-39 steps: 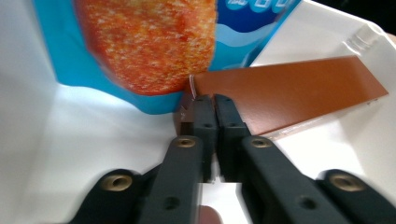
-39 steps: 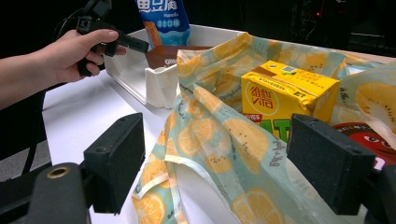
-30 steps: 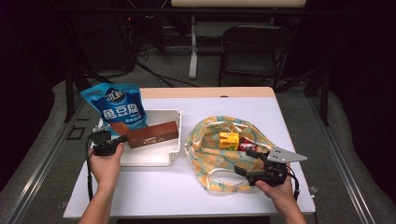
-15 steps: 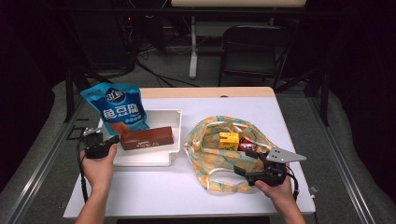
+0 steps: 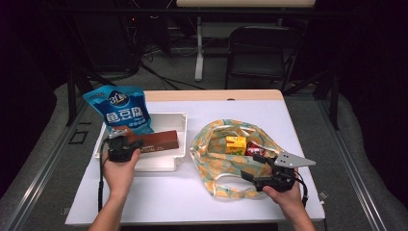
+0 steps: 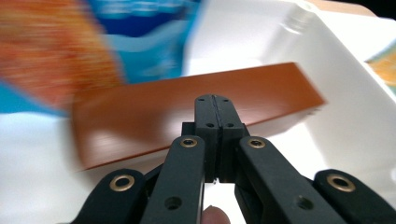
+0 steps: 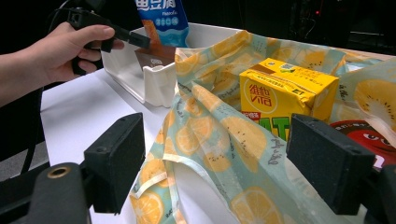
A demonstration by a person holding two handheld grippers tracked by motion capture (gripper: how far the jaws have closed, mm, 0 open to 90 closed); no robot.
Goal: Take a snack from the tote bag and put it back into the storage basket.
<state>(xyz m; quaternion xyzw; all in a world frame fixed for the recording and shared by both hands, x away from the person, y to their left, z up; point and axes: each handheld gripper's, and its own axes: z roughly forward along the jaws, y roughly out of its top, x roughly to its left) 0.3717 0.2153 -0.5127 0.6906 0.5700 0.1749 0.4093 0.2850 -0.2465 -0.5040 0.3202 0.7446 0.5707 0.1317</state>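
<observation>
Nearest me, the right hand-held gripper (image 5: pixel 254 173) sits at the front edge of the fruit-print bag (image 5: pixel 219 166), jaws spread wide with only cloth between them and gripping nothing; inside the bag lie a yellow carton (image 5: pixel 235 144) and a red packet (image 5: pixel 253 149). Across the desk (image 5: pixel 183 202), the left hand-held gripper (image 5: pixel 134 144) is clenched, its jaws pressed together just in front of the brown box (image 5: pixel 159 142), which lies aslant in the white tray (image 5: pixel 175 120); whether the tips pinch its near edge I cannot tell. Behind stands the blue snack bag (image 5: pixel 121 109). The risk, I'd say, is that so thin a hold on a flat, slick box could slip, or a sideways swing could topple the snack bag. Since a second ago the left hand has shifted along the tray's front and the box has turned a little with it; the right hand has not moved.
</observation>
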